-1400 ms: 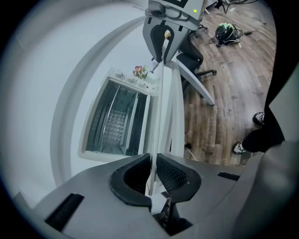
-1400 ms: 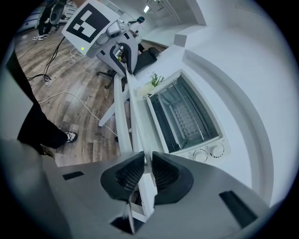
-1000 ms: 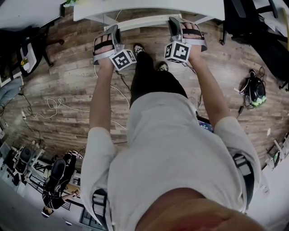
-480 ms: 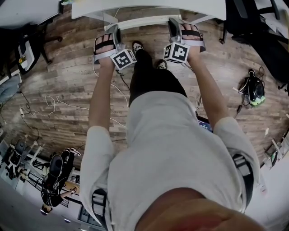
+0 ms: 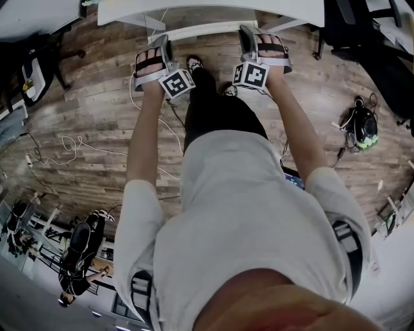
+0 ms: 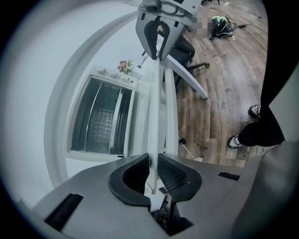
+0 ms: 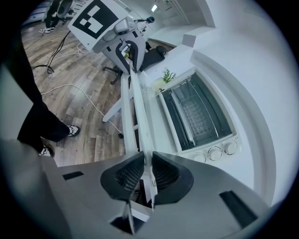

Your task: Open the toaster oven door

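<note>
The white toaster oven (image 6: pixel 100 116) (image 7: pixel 198 114) stands on a white table, and its wire rack shows inside the cavity. A thin white bar (image 5: pixel 200 29) (image 6: pixel 156 107) (image 7: pixel 139 107), apparently the front edge of the door, runs from one gripper to the other. My left gripper (image 5: pixel 163 44) (image 6: pixel 153 175) is shut on one end of it. At the other end my right gripper (image 5: pixel 248 35) (image 7: pixel 145 172) is shut on it too. Each gripper shows in the other's view, clamped on the bar. The oven's knobs (image 7: pixel 215 152) sit beside the cavity.
The white table's edge (image 5: pixel 213 10) lies just beyond the grippers. The person's feet (image 5: pixel 194 64) stand on the wooden floor under them. Loose cables (image 5: pixel 77 152) trail at left, and a black and green device (image 5: pixel 365 132) lies at right. A small plant (image 7: pixel 166 74) stands by the oven.
Both grippers have crept slightly toward the table edge, still on the bar. Nothing was taken hold of or let go.
</note>
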Demonstrator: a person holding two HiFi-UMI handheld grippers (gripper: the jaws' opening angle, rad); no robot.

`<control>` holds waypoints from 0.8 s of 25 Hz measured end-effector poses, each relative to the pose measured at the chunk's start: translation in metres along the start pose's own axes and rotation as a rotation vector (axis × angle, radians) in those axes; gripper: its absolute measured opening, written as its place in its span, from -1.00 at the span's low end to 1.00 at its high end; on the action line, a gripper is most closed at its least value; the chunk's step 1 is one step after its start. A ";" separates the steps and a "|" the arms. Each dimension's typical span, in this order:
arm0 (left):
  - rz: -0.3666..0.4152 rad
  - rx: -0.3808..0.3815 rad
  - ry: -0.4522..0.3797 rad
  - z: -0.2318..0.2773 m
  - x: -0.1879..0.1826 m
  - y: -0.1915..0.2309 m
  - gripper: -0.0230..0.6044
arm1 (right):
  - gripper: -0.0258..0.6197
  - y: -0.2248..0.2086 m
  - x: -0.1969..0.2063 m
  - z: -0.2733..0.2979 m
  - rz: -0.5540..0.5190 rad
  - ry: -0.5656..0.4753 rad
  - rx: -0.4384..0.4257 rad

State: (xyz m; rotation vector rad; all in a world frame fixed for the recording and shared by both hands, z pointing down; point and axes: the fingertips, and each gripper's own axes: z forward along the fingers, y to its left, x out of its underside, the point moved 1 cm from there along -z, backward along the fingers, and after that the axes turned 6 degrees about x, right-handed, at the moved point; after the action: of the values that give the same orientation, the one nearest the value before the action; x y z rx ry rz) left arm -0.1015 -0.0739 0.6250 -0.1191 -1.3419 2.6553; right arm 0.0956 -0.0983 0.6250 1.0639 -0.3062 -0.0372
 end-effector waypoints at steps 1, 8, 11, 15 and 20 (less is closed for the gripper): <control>0.002 0.002 0.002 0.001 0.000 -0.001 -0.73 | -0.75 0.001 0.001 0.000 0.000 0.003 0.000; -0.005 0.018 0.004 0.007 0.000 -0.008 -0.73 | -0.75 0.006 0.002 0.004 0.001 0.016 0.002; -0.004 0.026 0.002 0.009 0.001 -0.011 -0.72 | -0.75 0.008 0.002 0.006 -0.001 0.019 0.006; 0.006 0.027 0.003 0.012 0.002 -0.015 -0.72 | -0.75 0.011 0.002 0.008 0.000 0.021 0.015; 0.000 0.042 -0.002 0.015 0.003 -0.020 -0.72 | -0.74 0.018 0.002 0.012 0.001 0.026 0.024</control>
State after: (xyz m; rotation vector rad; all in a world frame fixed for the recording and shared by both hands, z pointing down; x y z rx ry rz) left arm -0.1048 -0.0738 0.6504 -0.1115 -1.2860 2.6818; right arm 0.0923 -0.0996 0.6464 1.0871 -0.2836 -0.0189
